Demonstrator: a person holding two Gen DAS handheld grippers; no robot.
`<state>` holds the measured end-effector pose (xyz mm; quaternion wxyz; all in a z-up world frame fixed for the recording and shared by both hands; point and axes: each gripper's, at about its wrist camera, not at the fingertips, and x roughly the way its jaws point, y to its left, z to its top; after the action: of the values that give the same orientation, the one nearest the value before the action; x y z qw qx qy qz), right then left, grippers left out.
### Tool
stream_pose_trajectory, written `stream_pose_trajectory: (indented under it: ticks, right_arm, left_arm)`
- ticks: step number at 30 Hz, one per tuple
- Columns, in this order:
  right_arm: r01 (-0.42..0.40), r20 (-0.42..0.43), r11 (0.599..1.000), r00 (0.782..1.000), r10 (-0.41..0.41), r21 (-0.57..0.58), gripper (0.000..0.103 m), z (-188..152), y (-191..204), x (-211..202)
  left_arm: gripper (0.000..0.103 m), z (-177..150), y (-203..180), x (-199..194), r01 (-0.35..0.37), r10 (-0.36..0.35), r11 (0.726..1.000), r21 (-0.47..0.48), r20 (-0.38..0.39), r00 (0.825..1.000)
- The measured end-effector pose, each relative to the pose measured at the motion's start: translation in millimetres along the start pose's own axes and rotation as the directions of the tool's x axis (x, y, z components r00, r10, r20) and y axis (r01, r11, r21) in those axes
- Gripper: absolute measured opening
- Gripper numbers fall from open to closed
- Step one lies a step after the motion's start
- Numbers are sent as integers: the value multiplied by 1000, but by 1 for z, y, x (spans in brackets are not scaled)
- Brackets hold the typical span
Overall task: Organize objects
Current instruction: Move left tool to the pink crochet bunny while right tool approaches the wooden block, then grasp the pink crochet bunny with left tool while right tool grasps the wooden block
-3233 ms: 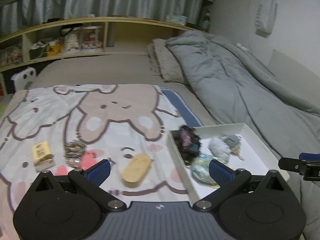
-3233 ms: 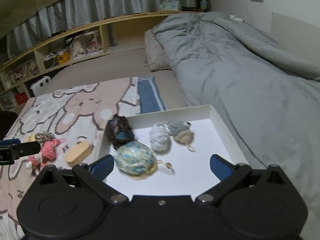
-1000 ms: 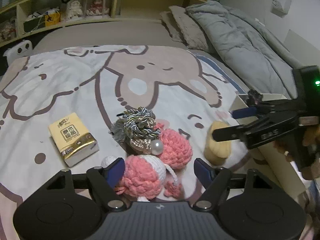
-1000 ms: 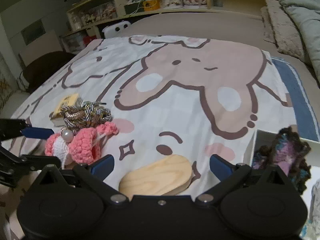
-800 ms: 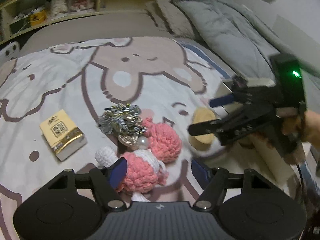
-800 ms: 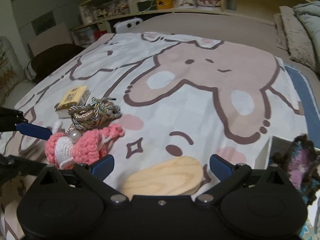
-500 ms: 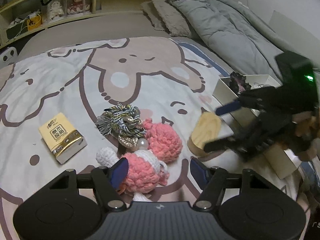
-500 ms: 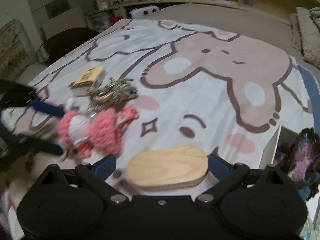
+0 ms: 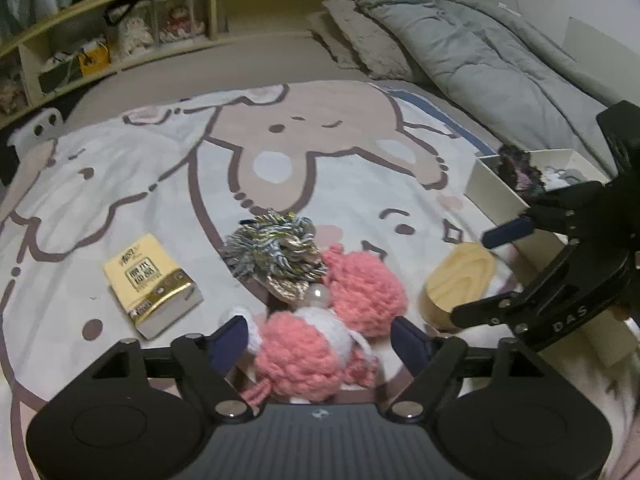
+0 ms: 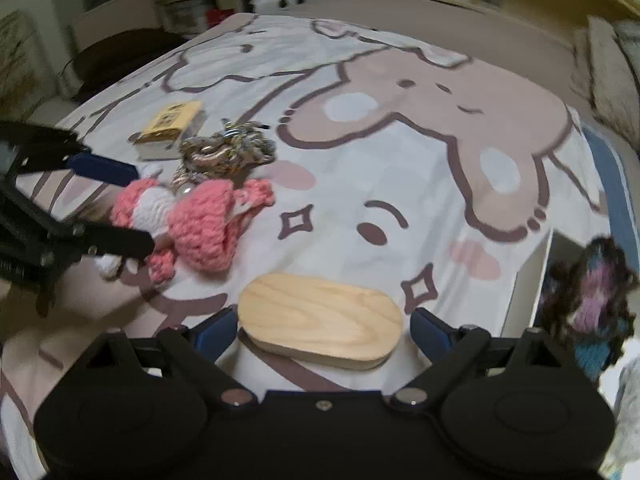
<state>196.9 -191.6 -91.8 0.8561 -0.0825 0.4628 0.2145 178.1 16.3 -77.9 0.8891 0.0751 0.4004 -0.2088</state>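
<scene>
My right gripper (image 10: pixel 320 332), jaws just narrowing but clear, straddles the stiff, smooth oval pale-wood block (image 10: pixel 320 320); I'd clamp its long sides, while my left gripper (image 9: pixel 316 340) has just widened round the soft pink-and-white crochet toy (image 9: pixel 308 356)

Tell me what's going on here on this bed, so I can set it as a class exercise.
A person is tidying small items on a cartoon blanket, one tool per hand. The left tool, whose jaws have just been opening, straddles a pink crochet toy without pressing it. The right tool, closing slightly, brackets a wooden oval block, not yet gripped. A white tray already holds yarn pieces; a tissue pack and tassel lie loose.
</scene>
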Motion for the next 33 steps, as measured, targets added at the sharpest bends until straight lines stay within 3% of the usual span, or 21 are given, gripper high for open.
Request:
stream_pose_trajectory:
  ticks: [4,8,18,22,29,33]
  right_arm:
    - [29,-19,997,999,-28,68,100,1,1,5]
    - [73,-37,993,997,-69,96,102,2,6,9]
    - [160,-72,965,986,-148,210,103,4,13,14]
    - [184,-63,959,983,-174,215,103,3,15,17]
    - [182,-21,976,983,-181,123,103,1,15,22]
    - [154,-12,981,988,-154,119,93,2,12,13]
  left_arm:
    - [80,-4,6,7,-14,14,1000,-22,-10,1000]
    - [78,-7,11,13,-25,23,999,-34,-67,998]
    - [66,-10,12,18,-16,-8,980,-198,-118,993]
    - [60,-9,16,16,-19,-11,965,-263,-110,994]
    - [56,-9,19,14,-19,-16,950,-313,-110,994]
    - [54,-7,18,14,-27,-9,946,-322,-111,994]
